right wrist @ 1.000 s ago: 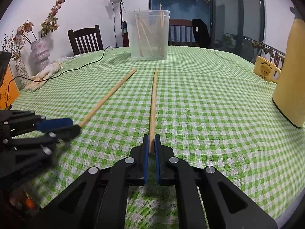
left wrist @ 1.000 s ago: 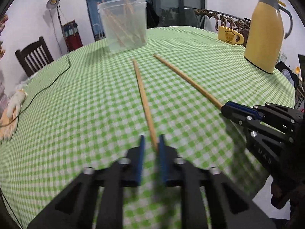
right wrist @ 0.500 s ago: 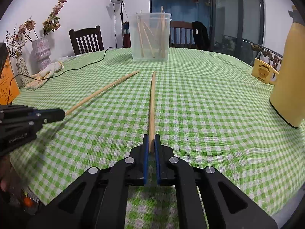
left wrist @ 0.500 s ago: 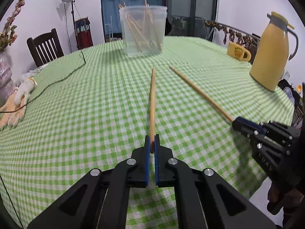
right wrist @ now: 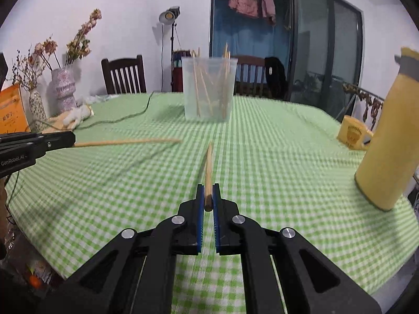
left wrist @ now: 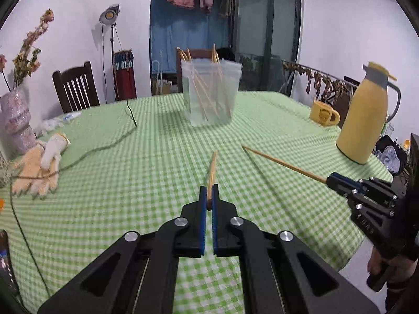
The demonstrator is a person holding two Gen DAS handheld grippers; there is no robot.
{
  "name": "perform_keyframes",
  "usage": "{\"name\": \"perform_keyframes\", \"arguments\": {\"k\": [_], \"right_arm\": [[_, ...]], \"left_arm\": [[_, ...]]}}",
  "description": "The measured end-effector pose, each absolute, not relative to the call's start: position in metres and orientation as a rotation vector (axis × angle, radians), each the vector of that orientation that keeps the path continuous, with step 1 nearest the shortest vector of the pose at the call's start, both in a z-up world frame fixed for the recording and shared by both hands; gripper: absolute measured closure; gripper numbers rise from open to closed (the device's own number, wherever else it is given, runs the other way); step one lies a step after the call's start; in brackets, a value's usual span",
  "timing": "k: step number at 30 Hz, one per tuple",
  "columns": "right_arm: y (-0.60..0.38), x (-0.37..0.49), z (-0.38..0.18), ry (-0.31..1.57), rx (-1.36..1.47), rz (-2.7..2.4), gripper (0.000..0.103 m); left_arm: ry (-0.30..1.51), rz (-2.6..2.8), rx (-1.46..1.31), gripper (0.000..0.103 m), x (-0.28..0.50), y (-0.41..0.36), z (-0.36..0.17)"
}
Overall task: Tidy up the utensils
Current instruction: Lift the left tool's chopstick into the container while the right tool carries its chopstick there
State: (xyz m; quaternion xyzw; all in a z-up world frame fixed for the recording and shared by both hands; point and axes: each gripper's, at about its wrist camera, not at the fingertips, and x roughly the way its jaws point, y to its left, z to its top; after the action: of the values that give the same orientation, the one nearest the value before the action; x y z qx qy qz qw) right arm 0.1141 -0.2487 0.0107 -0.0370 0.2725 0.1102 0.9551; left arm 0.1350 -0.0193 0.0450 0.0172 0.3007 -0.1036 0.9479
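Both grippers are clamped on chopsticks above the green checked tablecloth [left wrist: 131, 183], and the clear plastic container [left wrist: 210, 94] standing near the far side of the table serves as the landmark. The left gripper [left wrist: 208, 196] has its blue pads pressed together on the near end of a wooden chopstick [left wrist: 212, 164], whose shaft runs forward from the jaws with its tip aimed at the container but well short of it. The right gripper [right wrist: 208, 196] is likewise closed tight on the butt of a second chopstick [right wrist: 208, 167], which also points toward the container and ends well before it. In the left wrist view the right gripper [left wrist: 331, 179] appears to the right of the container and nearer the camera, its chopstick [left wrist: 282, 163] slanting up and left; a shadow line lies on the cloth beneath it, so the stick is off the surface. In the right wrist view the left gripper [right wrist: 70, 140] enters from the left edge, its chopstick [right wrist: 125, 142] reaching rightward toward the space in front of the container. The container [right wrist: 209, 91] already holds several chopsticks leaning at angles. Right of the container stand a yellow mug [left wrist: 323, 112] and a yellow thermos jug [left wrist: 364, 120]; left of it lie gloves [left wrist: 39, 164] with a dark cable [left wrist: 104, 147] across them.
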Motion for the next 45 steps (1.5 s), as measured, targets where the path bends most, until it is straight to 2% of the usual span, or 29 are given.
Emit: {"name": "perform_keyframes", "arguments": {"k": [7,11,16,17,19,20,23,26,27,28,30,38,45], "right_arm": [[-0.255,0.121,0.056,0.503,-0.125,0.256,0.097],[-0.259,0.13,0.084,0.476,-0.153,0.286,0.097],[-0.26,0.136,0.087,0.477,-0.182,0.284,0.097],[-0.26,0.137,0.08,0.495,-0.18,0.281,0.097],[-0.263,0.136,0.068,0.523,-0.165,0.279,0.097],[-0.265,0.135,0.058,0.542,-0.139,0.281,0.097],[-0.267,0.131,0.047,0.568,-0.122,0.27,0.097],[-0.27,0.13,0.042,0.587,-0.102,0.264,0.097],[-0.272,0.129,0.041,0.59,-0.094,0.262,0.097],[-0.273,0.128,0.041,0.585,-0.085,0.26,0.097],[-0.275,0.126,0.039,0.581,-0.073,0.261,0.097],[-0.278,0.128,0.036,0.591,-0.06,0.261,0.097],[-0.284,0.129,0.07,0.491,-0.071,0.26,0.097]], "left_arm": [[0.527,-0.195,0.058,0.103,0.135,0.001,0.091],[0.537,-0.205,0.08,0.103,0.149,0.007,0.109],[0.651,-0.359,0.057,0.101,0.155,0.005,0.087],[0.718,-0.376,0.089,0.096,0.154,0.005,0.066],[0.781,-0.361,0.128,0.063,0.152,0.007,0.038],[0.837,-0.317,0.155,0.061,0.153,0.01,0.018],[0.982,-0.32,0.101,0.062,0.155,0.024,-0.018],[1.002,-0.315,0.098,0.064,0.155,0.028,-0.029],[1.0,-0.317,0.116,0.068,0.154,0.027,-0.028],[0.995,-0.316,0.13,0.086,0.154,0.026,-0.028],[0.987,-0.278,0.176,0.1,0.155,0.022,-0.029],[0.999,-0.312,0.182,0.102,0.173,0.008,-0.01],[0.859,-0.371,0.116,0.102,0.196,0.013,0.068]]}}
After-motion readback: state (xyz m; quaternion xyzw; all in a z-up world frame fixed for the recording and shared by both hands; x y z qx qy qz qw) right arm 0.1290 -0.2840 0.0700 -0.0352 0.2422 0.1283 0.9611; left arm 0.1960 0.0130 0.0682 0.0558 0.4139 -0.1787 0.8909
